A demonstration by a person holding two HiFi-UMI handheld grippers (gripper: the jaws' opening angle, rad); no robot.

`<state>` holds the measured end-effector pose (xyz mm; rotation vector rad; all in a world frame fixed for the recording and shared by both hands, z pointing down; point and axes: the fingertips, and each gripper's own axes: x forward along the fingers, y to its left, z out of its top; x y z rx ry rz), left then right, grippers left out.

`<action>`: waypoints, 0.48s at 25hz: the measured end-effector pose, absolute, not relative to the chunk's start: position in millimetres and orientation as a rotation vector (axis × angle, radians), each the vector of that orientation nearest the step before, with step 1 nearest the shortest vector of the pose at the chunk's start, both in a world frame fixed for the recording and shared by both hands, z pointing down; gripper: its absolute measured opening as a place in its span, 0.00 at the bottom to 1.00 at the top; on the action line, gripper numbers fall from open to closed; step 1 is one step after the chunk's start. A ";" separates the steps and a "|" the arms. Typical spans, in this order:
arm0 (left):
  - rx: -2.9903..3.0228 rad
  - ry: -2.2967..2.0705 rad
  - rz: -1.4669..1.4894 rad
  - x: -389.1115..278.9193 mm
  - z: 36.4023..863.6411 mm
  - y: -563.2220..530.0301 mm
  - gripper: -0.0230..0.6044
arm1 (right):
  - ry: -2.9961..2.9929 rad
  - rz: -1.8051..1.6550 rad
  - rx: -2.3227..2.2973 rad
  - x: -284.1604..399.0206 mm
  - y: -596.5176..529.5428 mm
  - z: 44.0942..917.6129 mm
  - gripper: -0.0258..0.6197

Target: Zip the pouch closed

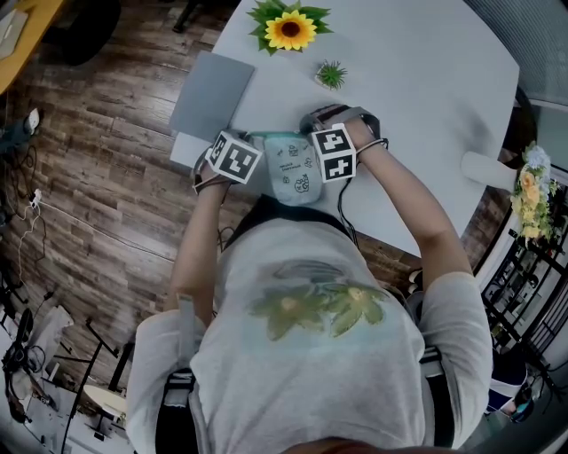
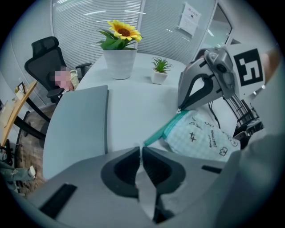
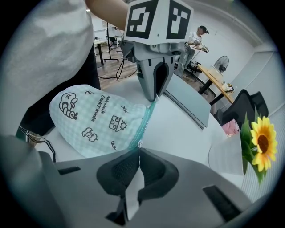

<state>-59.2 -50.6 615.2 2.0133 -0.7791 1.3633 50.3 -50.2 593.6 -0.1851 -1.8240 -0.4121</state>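
Observation:
A pale teal checked pouch (image 1: 293, 170) with black doodles lies on the white table (image 1: 417, 97) right in front of the person. Its teal zipper edge (image 3: 144, 120) faces away from them and stretches between my two grippers. My left gripper (image 1: 254, 138) is shut on the left end of that zipper band (image 2: 153, 136). At the right end, my right gripper (image 1: 311, 131) is shut with the small metal zipper pull (image 3: 139, 143) at its tips. Each gripper view shows the other gripper, the right gripper (image 2: 180, 109) and the left gripper (image 3: 156, 99), pointing steeply down at the far end of the pouch (image 2: 200, 138).
A flat grey pad (image 1: 211, 96) lies on the table left of the pouch. A potted sunflower (image 1: 288, 27) and a small green plant (image 1: 331, 74) stand further back. The table's left edge runs close to the left gripper. An office chair (image 2: 46, 62) stands beyond it.

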 end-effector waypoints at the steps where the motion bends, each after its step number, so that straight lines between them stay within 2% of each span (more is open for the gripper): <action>1: 2.014 -0.779 1.362 -59.1 615.3 -50.9 0.08 | -1.827 -0.410 -0.184 50.5 -50.3 593.4 0.07; 12: 2.019 -0.772 1.361 -58.8 615.8 -50.3 0.08 | -1.812 -0.410 -0.182 55.4 -49.0 592.7 0.07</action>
